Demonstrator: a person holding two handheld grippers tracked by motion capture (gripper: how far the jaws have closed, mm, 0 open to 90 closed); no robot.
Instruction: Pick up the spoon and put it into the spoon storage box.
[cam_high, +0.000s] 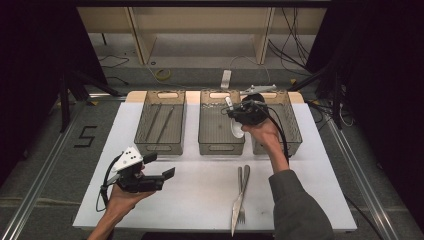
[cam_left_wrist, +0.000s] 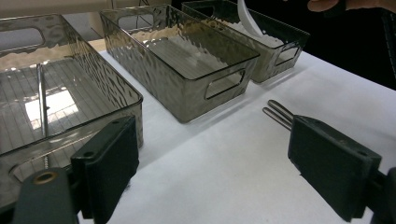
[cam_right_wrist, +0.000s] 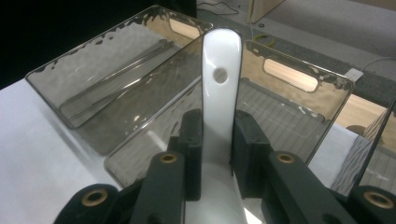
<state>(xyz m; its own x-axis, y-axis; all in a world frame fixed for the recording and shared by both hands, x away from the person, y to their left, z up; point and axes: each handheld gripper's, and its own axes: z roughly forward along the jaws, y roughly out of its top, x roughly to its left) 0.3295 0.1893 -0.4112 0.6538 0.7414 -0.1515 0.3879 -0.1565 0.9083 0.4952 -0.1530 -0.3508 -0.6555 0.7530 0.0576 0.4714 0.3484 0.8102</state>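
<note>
— Right tongs (cam_high: 235, 114): clamped on white spoon (cam_right_wrist: 218, 93), handle up between pads, above middle bin (cam_high: 220, 145).
— And left tongs (cam_high: 161, 166)?
— Jaws apart, nothing between, low over white table (cam_high: 200, 200) near left bin (cam_high: 161, 145).
— Elsewhere?
— Fork (cam_high: 243, 192) and knife (cam_high: 237, 205) lying together on table, well apart from both tongs; right bin (cam_high: 292, 127) beside spoon.

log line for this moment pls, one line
right tool: shut on white spoon, over middle bin | left tool: open, empty, above table | fork and knife: on table
</note>
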